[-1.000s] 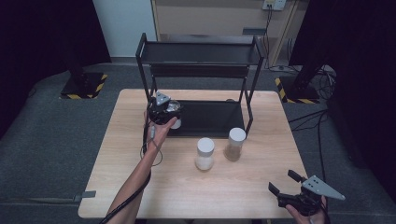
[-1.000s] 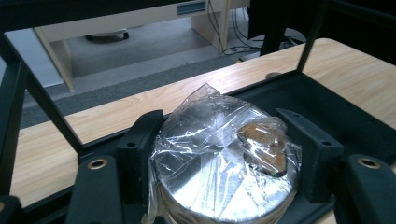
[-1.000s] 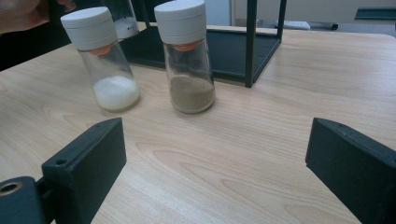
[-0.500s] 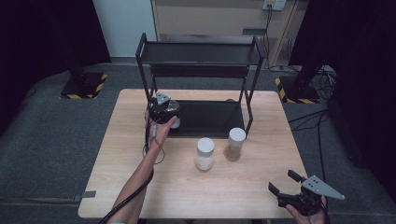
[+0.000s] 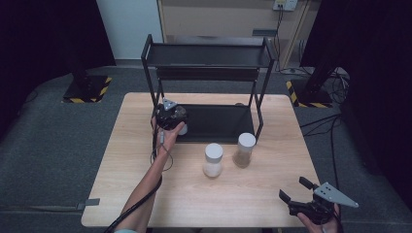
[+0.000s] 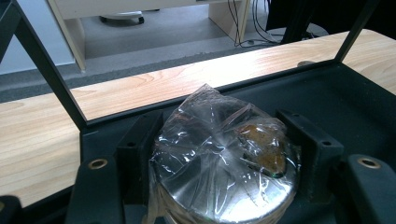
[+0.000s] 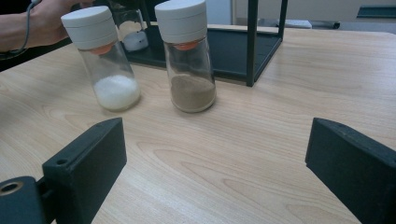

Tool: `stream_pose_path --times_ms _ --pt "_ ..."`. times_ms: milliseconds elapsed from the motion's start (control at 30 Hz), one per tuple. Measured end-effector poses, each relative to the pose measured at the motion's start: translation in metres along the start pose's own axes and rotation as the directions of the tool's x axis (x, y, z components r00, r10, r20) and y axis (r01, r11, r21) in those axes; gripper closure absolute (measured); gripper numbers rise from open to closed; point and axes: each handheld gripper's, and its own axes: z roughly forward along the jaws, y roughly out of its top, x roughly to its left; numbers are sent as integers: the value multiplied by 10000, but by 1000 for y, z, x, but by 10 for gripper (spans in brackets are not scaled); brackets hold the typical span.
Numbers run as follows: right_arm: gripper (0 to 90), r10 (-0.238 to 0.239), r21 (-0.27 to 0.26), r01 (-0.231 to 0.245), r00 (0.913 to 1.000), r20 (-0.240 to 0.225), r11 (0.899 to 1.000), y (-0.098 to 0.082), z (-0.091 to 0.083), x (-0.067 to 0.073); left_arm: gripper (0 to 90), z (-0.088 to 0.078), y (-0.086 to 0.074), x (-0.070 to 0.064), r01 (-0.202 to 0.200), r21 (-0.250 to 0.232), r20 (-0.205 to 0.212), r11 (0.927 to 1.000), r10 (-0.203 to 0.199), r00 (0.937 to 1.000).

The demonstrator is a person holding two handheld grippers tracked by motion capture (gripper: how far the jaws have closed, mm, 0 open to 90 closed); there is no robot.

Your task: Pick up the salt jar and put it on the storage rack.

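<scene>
2 grippers are at work over a wooden table [image 5: 145, 160]. The left gripper [image 6: 219, 154] pinches a foil-topped jar [image 6: 224, 172] between its jaws, over the front-left corner of the black rack's [image 5: 214, 53] bottom shelf [image 6: 327, 93]. The right gripper [image 7: 215, 177] hovers near the table's front-right corner, jaws spread wide with nothing between them. Ahead of it stand 2 white-capped jars close together, 1 with white grains [image 7: 107, 60] and 1 with brown powder [image 7: 189, 56], just in front of the rack.
</scene>
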Motion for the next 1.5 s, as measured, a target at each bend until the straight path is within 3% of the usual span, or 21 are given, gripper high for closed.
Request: stream_pose_path --times_ms 300,600,733,1033,1500 --pt "54 5 19 -5 10000 -23 10000 0 0 0 340 1 -4 -6 -340 -104 -60 9994 339 9994" --pt "54 -10 -1 10 10000 -38 10000 0 0 0 333 1 -7 -6 -390 -185 -44 9991 390 9992" --pt "54 -7 -5 7 10000 -42 10000 0 0 0 225 2 -6 -2 -142 -323 123 9994 146 9998" --pt "54 -18 -20 18 10000 -43 10000 0 -1 0 93 -6 7 2 -221 -621 398 9978 246 9989" --pt "54 -54 -48 53 10000 -57 10000 0 -1 0 39 -27 33 8 -559 -712 869 9959 620 9943"
